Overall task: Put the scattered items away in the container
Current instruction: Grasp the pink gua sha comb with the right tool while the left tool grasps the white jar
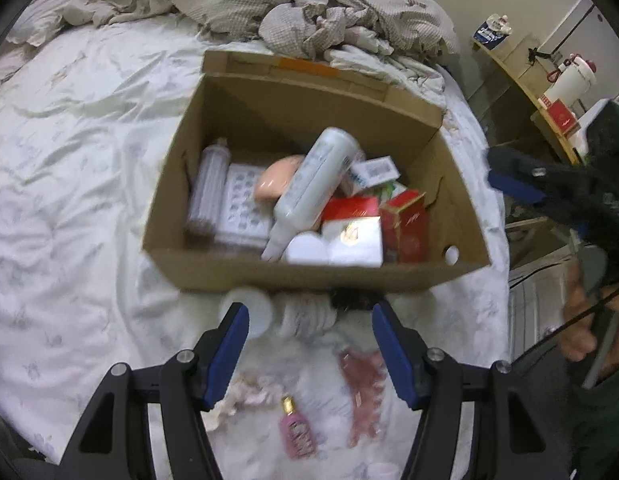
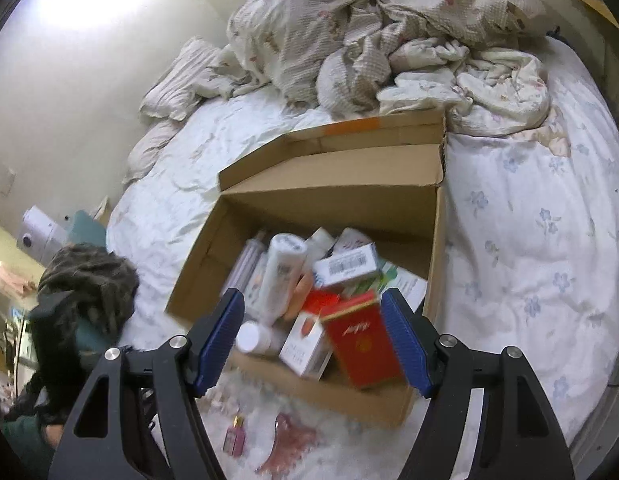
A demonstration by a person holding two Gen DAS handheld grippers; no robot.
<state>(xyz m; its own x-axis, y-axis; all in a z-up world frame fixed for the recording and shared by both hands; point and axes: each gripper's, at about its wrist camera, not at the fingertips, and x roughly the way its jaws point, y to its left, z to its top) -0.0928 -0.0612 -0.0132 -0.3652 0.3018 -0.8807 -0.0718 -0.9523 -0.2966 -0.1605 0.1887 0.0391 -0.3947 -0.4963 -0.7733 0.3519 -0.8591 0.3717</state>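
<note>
Left wrist view: left tongs gape empty over the bed, cardboard box ahead, pink bottle below; right tongs released, empty.

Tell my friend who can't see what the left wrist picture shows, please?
An open cardboard box on a bed holds bottles and red and white cartons. In front, the open left hand-held gripper hangs empty over a small pink bottle, a pink hair claw and a white jar on the sheet.

Open tongs, cardboard box, pink bottle
</note>
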